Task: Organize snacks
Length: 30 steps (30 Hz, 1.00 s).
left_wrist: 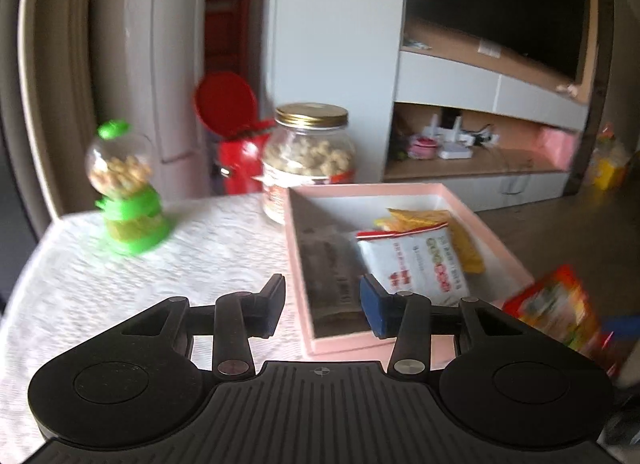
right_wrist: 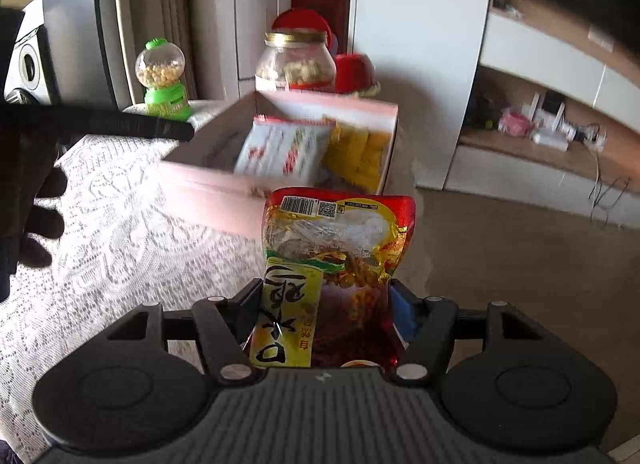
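A pink box (left_wrist: 412, 187) stands on the white lace tablecloth (left_wrist: 192, 264); it also shows in the right wrist view (right_wrist: 208, 188). Inside lie a white snack packet (left_wrist: 416, 264), a yellow packet (left_wrist: 464, 240) and a dark packet (left_wrist: 332, 276). My left gripper (left_wrist: 322, 302) is open and empty, over the box's near left corner. My right gripper (right_wrist: 326, 312) is shut on a red and yellow snack bag (right_wrist: 340, 248), held in front of the box's near wall. That bag shows at the right edge of the left wrist view (left_wrist: 556, 304).
A glass jar with a gold lid (left_wrist: 308, 160) and a green candy dispenser (left_wrist: 124, 192) stand at the table's back. A red bin (left_wrist: 236, 132) stands behind. A white cabinet with shelves (left_wrist: 480, 136) is at the right, floor below.
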Motion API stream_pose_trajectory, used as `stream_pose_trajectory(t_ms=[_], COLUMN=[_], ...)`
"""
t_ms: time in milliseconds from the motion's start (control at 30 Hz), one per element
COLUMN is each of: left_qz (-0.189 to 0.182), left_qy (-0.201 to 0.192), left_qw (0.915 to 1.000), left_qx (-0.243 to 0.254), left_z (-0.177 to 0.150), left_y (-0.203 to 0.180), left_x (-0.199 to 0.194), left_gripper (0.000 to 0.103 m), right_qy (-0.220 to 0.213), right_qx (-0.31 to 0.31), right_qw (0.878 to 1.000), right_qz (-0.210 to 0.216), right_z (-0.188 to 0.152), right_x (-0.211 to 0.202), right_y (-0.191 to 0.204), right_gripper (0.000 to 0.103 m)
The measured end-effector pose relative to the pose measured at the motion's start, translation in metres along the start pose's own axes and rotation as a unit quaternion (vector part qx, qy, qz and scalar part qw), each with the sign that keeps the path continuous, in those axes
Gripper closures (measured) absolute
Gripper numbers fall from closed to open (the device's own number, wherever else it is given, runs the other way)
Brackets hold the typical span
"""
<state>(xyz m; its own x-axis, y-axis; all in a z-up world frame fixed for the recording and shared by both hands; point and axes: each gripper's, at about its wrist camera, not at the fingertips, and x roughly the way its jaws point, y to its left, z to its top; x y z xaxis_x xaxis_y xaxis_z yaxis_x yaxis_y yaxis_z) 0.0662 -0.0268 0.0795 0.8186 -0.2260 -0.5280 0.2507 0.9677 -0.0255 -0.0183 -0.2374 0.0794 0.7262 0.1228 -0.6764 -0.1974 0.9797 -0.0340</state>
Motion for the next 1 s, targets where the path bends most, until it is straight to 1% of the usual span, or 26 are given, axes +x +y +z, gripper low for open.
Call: stream_pose_trajectory(t_ms=[67,133,200,300,333,400,433,500,533,567,600,633,700,800,867,933,1000], left_qz=[0.016,0.019,0.018,0.008,0.005,0.006,0.007,0.010,0.011,0.012,0.013,0.013,0.012,0.014,0.019,0.023,0.018], left_qy=[0.000,-0.002,-0.004,-0.001,0.000,0.003,0.005,0.010,0.011,0.013,0.014,0.015,0.017,0.023,0.028,0.035,0.050], left_qw=[0.9999,0.9998,0.9997,0.9999,0.9999,1.0000,1.0000,0.9999,0.9999,0.9998,0.9998,0.9998,0.9997,0.9994,0.9992,0.9988,0.9977], left_qx=[0.005,0.011,0.017,0.012,0.009,0.007,0.005,-0.001,-0.003,-0.005,-0.007,-0.008,-0.011,-0.019,-0.021,-0.026,-0.042], left_z=[-0.004,-0.009,-0.014,-0.020,-0.021,-0.024,-0.025,-0.027,-0.028,-0.030,-0.032,-0.035,-0.041,-0.053,-0.062,-0.073,-0.085], left_y=[0.000,0.000,-0.001,0.001,0.003,0.006,0.008,0.014,0.016,0.020,0.023,0.026,0.033,0.042,0.045,0.046,0.045], left_x=[-0.006,-0.010,-0.015,-0.019,-0.020,-0.020,-0.019,-0.016,-0.015,-0.014,-0.013,-0.012,-0.010,-0.010,-0.013,-0.015,-0.014], left_gripper=[0.055,0.055,0.055,0.055,0.055,0.055,0.055,0.055,0.055,0.055,0.055,0.055,0.055,0.055,0.055,0.055,0.055], right_qy=[-0.004,-0.006,-0.018,-0.056,-0.073,-0.096,-0.101,-0.093,-0.079,-0.064,-0.046,-0.027,0.000,0.006,0.010,0.009,0.011], right_qx=[-0.006,-0.005,-0.005,-0.011,-0.017,-0.017,-0.015,-0.001,0.013,0.019,0.024,0.036,0.055,0.078,0.082,0.073,0.066], right_qw=[1.000,1.000,1.000,0.998,0.997,0.994,0.993,0.994,0.996,0.997,0.998,0.999,0.998,0.997,0.996,0.997,0.998], right_qz=[-0.003,-0.006,-0.013,-0.029,-0.037,-0.052,-0.056,-0.051,-0.038,-0.027,-0.021,-0.018,-0.001,0.029,0.029,0.025,0.021], right_z=[0.012,0.029,0.046,0.083,0.100,0.129,0.143,0.168,0.179,0.187,0.191,0.194,0.190,0.171,0.151,0.121,0.087], right_x=[-0.009,-0.016,-0.028,-0.050,-0.056,-0.060,-0.059,-0.045,-0.031,-0.016,-0.001,0.019,0.043,0.053,0.054,0.048,0.046], right_y=[0.002,0.000,0.000,0.005,0.009,0.017,0.019,0.023,0.022,0.023,0.024,0.025,0.021,0.013,0.009,0.009,0.014], right_gripper=[0.037,0.037,0.037,0.037,0.038,0.037,0.037,0.032,0.024,0.022,0.022,0.022,0.022,0.022,0.022,0.022,0.022])
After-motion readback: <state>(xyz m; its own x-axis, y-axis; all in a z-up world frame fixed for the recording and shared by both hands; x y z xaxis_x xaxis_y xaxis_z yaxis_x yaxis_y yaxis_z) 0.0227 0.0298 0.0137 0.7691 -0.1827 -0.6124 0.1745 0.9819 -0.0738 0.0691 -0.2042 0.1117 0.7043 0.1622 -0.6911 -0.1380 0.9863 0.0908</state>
